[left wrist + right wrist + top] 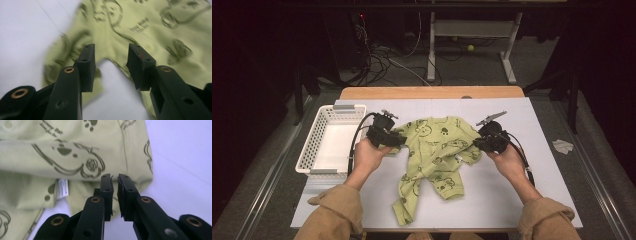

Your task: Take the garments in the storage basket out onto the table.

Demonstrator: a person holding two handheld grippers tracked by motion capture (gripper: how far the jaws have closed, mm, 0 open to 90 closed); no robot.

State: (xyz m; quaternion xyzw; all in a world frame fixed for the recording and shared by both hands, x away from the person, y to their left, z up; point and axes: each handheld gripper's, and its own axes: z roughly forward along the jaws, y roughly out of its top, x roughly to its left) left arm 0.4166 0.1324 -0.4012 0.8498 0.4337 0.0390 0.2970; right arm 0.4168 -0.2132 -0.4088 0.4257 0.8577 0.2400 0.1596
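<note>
A light green child's garment (437,150) printed with dark bear faces lies rumpled on the white table top (512,200). My left gripper (387,137) is at the garment's left sleeve. In the left gripper view its jaws (111,58) stand apart over the sleeve's edge (75,50), with nothing pinched between them. My right gripper (484,142) is at the right sleeve. Its jaws (115,178) are drawn almost together over the sleeve's hem (135,157), and the cloth bunches at their tips. A white care label (63,187) shows to their left.
A white slatted plastic basket (314,145) stands at the table's left side, close to my left hand. Bare table top lies to the right of and in front of the garment. Beyond the far wooden edge (432,92) are cables and a table frame on the floor.
</note>
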